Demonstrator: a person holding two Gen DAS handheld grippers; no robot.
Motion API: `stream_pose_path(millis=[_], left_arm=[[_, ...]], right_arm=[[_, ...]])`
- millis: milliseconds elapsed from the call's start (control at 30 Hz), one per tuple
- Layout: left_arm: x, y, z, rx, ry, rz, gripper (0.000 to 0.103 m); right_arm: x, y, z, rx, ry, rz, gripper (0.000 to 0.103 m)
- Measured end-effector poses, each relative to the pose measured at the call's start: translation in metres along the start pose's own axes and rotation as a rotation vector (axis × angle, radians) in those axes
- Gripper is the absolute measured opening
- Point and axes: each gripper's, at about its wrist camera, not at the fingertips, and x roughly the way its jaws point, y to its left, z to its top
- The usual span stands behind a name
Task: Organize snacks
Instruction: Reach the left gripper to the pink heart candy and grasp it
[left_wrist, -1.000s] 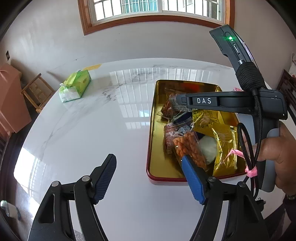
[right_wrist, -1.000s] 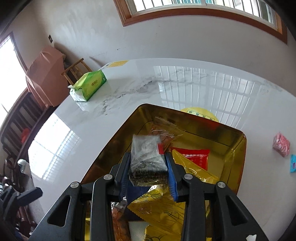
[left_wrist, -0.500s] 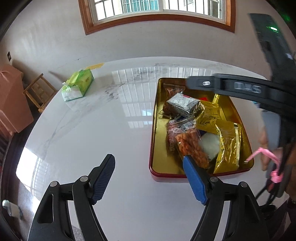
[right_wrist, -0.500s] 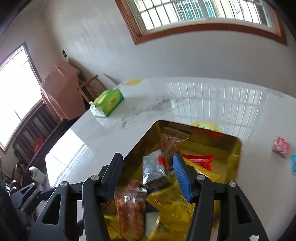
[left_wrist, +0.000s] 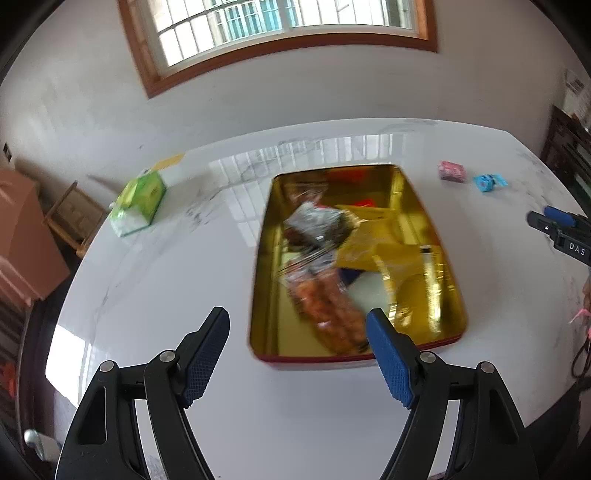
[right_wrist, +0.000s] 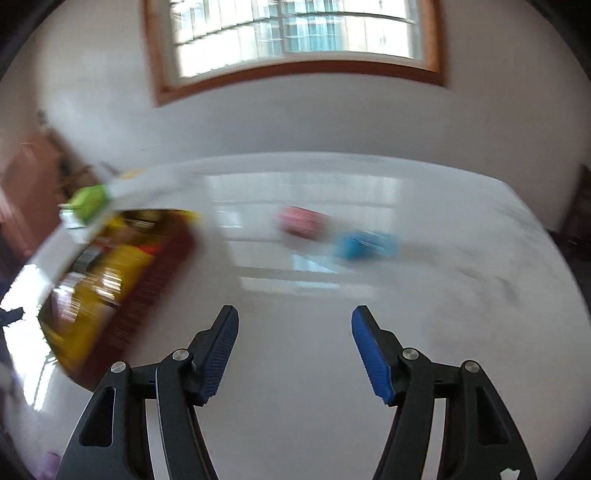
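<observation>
A gold tin with a red outside (left_wrist: 439, 236) sits on the white marble table and holds several snack packets, among them a silver-grey packet (left_wrist: 317, 221) and an orange snack bag (left_wrist: 325, 310). The tin shows blurred at the left of the right wrist view (right_wrist: 155, 280). A pink packet (left_wrist: 451, 171) (right_wrist: 303, 221) and a blue packet (left_wrist: 488, 182) (right_wrist: 365, 245) lie on the table to the tin's right. My left gripper (left_wrist: 297, 354) is open and empty just before the tin's near edge. My right gripper (right_wrist: 291, 350) is open and empty above bare table, facing the pink and blue packets.
A green tissue pack (left_wrist: 139, 203) lies at the table's far left. A wooden chair (left_wrist: 74, 218) and a brown cabinet (left_wrist: 22, 240) stand beyond the left edge. The wall with a window is behind the table.
My right gripper let go of the silver-grey packet in the tin, opened wide and swung right toward the pink and blue packets. My left gripper stayed open by the tin.
</observation>
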Motion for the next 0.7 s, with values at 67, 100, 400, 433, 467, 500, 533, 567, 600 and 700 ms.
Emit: stream_pose_path(millis=[67, 100, 400, 433, 467, 500, 533, 567, 600, 700], left_arm=[[-0.002, -0.012, 0.004, 0.031, -0.004, 0.000, 0.077], [-0.003, -0.017, 0.006, 0.044, -0.006, 0.000, 0.077], [0.004, -0.071, 0.038, 0.170, -0.003, -0.097, 0.079], [0.004, -0.076, 0.044, 0.188, -0.006, -0.105, 0.079], [0.005, -0.083, 0.051, 0.210, -0.007, -0.121, 0.079], [0.007, -0.090, 0.062, 0.238, -0.008, -0.170, 0.079], [0.010, -0.096, 0.068, 0.252, -0.006, -0.206, 0.079], [0.014, -0.103, 0.080, 0.273, 0.002, -0.258, 0.079], [0.018, -0.108, 0.089, 0.289, 0.009, -0.286, 0.079], [0.030, -0.134, 0.120, 0.399, -0.038, -0.366, 0.079]], right_arm=[[0.001, -0.026, -0.008, 0.018, 0.019, -0.058, 0.064], [0.001, -0.041, -0.012, 0.032, 0.028, -0.091, 0.065], [0.006, -0.132, -0.041, 0.181, 0.092, -0.196, 0.070], [0.009, -0.139, -0.043, 0.199, 0.104, -0.191, 0.071], [0.006, -0.145, -0.045, 0.214, 0.106, -0.178, 0.071], [0.004, -0.151, -0.045, 0.231, 0.094, -0.165, 0.071], [0.003, -0.152, -0.045, 0.235, 0.084, -0.167, 0.072], [0.002, -0.155, -0.046, 0.237, 0.079, -0.166, 0.073], [0.002, -0.158, -0.046, 0.247, 0.080, -0.159, 0.075], [0.004, -0.162, -0.048, 0.276, 0.086, -0.134, 0.077]])
